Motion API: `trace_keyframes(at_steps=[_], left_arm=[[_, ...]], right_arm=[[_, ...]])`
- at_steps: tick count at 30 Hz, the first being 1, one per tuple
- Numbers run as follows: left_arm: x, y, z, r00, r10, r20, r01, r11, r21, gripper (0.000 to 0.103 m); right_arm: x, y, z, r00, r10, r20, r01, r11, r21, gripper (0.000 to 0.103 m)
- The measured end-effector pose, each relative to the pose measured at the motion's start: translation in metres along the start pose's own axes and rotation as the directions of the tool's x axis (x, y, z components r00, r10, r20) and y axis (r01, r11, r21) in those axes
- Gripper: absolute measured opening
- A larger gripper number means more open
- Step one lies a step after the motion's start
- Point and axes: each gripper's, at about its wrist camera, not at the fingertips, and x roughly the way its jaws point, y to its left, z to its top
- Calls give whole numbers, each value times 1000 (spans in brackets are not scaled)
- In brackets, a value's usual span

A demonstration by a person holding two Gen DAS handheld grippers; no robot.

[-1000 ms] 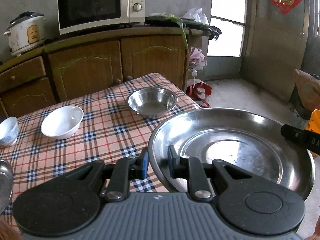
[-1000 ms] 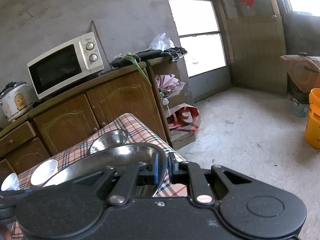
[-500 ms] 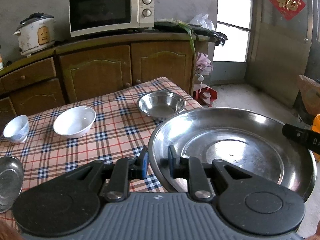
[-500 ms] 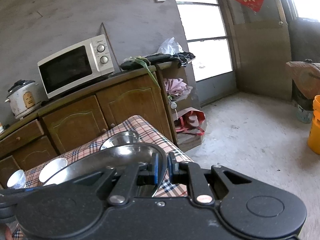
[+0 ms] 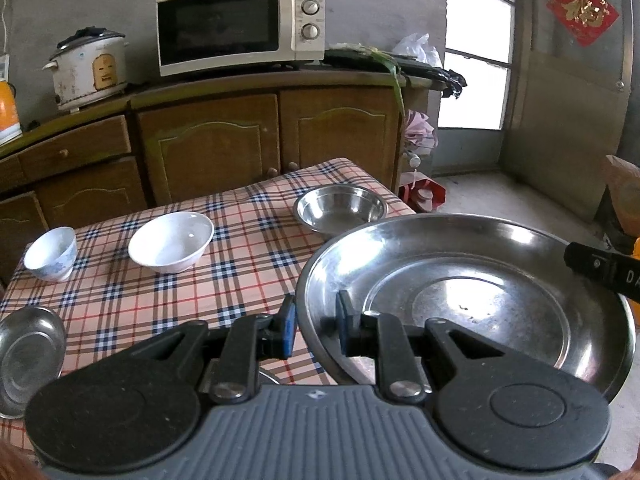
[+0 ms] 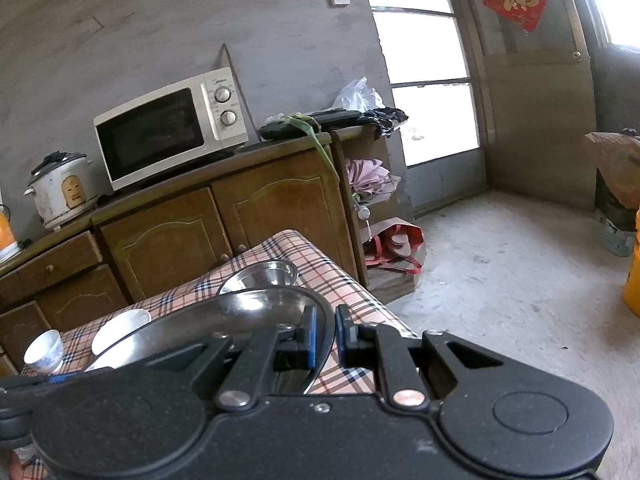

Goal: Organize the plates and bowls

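A large steel plate (image 5: 472, 292) hangs above the right edge of the checked table (image 5: 240, 264), held from both sides. My left gripper (image 5: 316, 328) is shut on its near left rim. My right gripper (image 6: 325, 338) is shut on the large steel plate (image 6: 256, 304) at the opposite rim, and its black finger (image 5: 600, 270) shows at the right of the left wrist view. On the table stand a steel bowl (image 5: 340, 210), a white bowl (image 5: 172, 240), a small patterned bowl (image 5: 50, 254) and a small steel dish (image 5: 28, 356).
A wooden cabinet (image 5: 208, 140) behind the table carries a microwave (image 5: 240, 24) and a rice cooker (image 5: 90, 68). Bare concrete floor (image 6: 500, 272) lies to the right, with a red bag (image 6: 394, 248) by the cabinet and a yellow bucket (image 6: 632, 280).
Both grippers have carried the large plate back and slightly up from the table; the cabinet and the bowls now sit lower and further right in the views. Both grips are unchanged.
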Motion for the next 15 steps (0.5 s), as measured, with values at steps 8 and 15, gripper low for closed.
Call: trace_keyframes(at_steps=[8, 15], left_arm=[[-8, 10, -2, 1000, 26, 6, -26, 1000, -10, 21], [-13, 20, -5, 999, 49, 13, -48, 999, -17, 21]], right_arm=[[-3, 11, -3, 1000, 26, -6, -26, 999, -22, 15], [-3, 23, -5, 999, 46, -11, -47, 998, -43, 15]])
